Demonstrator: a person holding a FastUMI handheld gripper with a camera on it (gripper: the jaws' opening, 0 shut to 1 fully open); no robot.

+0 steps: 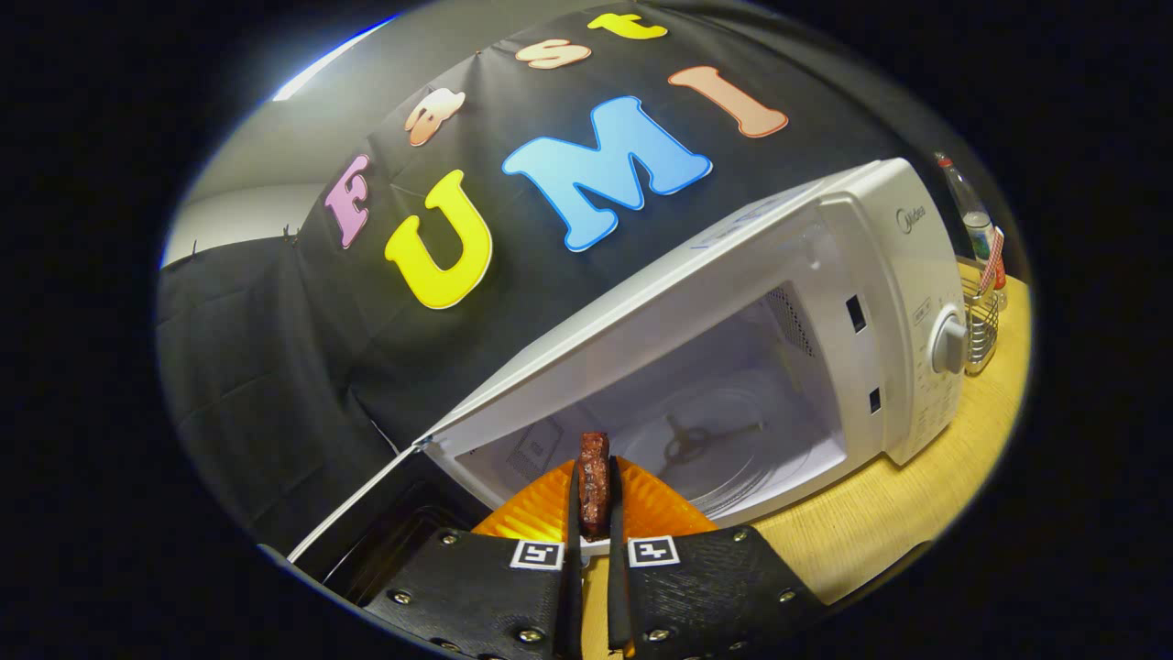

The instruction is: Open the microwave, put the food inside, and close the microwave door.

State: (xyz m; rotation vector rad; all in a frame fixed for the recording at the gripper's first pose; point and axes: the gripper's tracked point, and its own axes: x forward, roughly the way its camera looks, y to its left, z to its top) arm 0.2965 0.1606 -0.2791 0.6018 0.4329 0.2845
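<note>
The gripper (594, 500) is closed down narrow on the food (594, 481), a dark reddish-brown slab standing on edge and pinched between both fingers (639, 502), with its upper end poking out past the fingertips toward 12 o'clock. Just ahead of the fingers, from about 11 o'clock round to 2 o'clock, stands the microwave (893, 302), a white unit sitting on the pale wooden worktop (880, 522). Its door (367, 541) is swung fully open and lies off at 10 o'clock from the fingers, seen almost edge-on, with the dark inner window facing up. The cavity (715, 412) is open to view directly beyond the food, toward 1 o'clock; on its floor sits the glass turntable (733, 449) with a small hub at its middle. The food is held at the mouth of the cavity, in front of the lower front lip, and is not resting on the turntable. On the microwave's control panel at 2 o'clock there is a round knob (949, 345). Beyond the panel, farther out at 2 o'clock, a wire basket (981, 321) stands on the worktop, with a bottle (973, 215) just behind it.
</note>
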